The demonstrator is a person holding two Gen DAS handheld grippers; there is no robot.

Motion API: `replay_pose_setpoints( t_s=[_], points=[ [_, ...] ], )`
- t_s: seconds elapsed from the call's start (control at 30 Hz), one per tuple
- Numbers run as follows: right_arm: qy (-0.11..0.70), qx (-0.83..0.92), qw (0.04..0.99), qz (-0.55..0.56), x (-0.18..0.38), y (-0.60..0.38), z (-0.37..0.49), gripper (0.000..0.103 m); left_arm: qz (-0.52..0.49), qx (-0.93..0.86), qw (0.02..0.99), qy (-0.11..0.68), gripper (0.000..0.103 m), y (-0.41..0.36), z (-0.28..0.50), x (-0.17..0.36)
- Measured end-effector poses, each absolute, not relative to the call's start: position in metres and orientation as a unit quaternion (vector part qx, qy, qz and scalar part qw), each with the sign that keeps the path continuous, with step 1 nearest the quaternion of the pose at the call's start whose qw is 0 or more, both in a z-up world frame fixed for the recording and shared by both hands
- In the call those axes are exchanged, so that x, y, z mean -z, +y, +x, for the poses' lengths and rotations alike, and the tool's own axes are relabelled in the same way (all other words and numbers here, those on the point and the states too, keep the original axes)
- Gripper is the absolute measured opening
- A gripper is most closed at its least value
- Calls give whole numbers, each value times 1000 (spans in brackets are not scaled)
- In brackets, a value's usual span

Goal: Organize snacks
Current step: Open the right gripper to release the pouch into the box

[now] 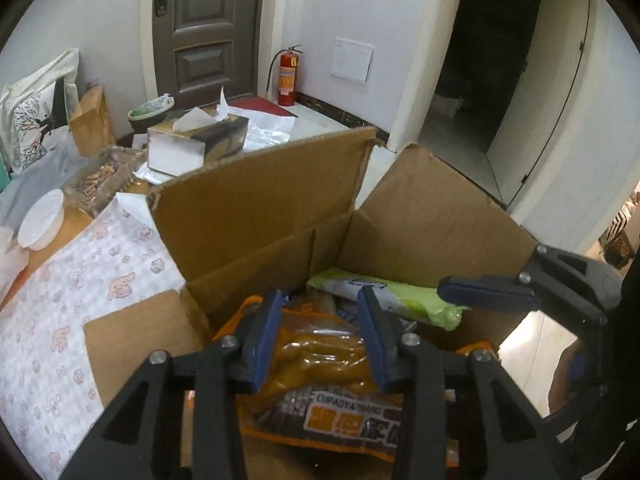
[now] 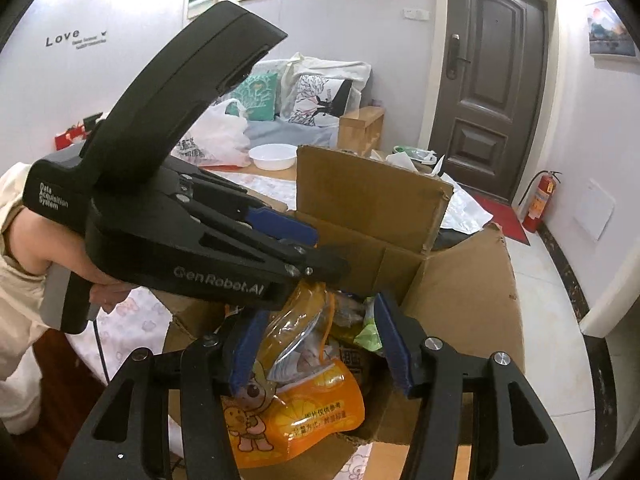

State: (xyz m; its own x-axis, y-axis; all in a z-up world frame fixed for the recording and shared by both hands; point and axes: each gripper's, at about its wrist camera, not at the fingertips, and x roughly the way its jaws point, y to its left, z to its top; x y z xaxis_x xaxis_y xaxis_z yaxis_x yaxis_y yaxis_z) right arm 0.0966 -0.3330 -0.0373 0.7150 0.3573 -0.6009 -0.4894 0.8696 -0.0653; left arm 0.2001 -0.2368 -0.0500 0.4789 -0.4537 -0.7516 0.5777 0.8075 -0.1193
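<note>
An open cardboard box point(image 1: 256, 216) holds several snack packs. My left gripper point(image 1: 320, 336) is open over an orange pack of brown snacks point(image 1: 320, 364) and holds nothing. A green and white pack point(image 1: 400, 298) lies behind it. My right gripper point(image 2: 316, 340) is open above the box point(image 2: 460, 304), around the top of an orange pouch with a cartoon figure point(image 2: 296, 408), not closed on it. The left gripper shows in the right wrist view point(image 2: 324, 256), its tips down at the pouch's upper edge. One right finger point(image 1: 484, 292) shows in the left wrist view.
The box stands on a table with a floral cloth point(image 1: 60, 304). A white bowl point(image 1: 40, 220), a clear tray of snacks point(image 1: 100, 180) and a tissue box point(image 1: 196, 140) sit behind it. A fire extinguisher point(image 1: 286, 76) stands by the door.
</note>
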Motion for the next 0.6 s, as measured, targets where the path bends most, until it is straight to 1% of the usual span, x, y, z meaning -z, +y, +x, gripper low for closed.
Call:
replay_pose_setpoints(
  t_s=[0.17,0.23,0.3,0.33,0.57,0.6],
  points=[
    [296,-257,911,-125,31,-331,87,52,74,298,855,419,37,-234,206,58],
    [299,-272,904,-135,32,-330,81,55,65,300,853,421,37,-231,208,60],
    [303,-277,899,-152,35,-326,77,64,67,297,855,419,37,-230,207,60],
    [306,-277,896,-163,37,-324,75,66,69,296,856,418,37,-230,207,60],
    [295,-278,891,-206,37,-314,61,65,65,296,858,416,37,-226,207,58],
    [298,-279,888,-211,38,-312,61,61,66,295,858,416,37,-227,207,58]
  ],
)
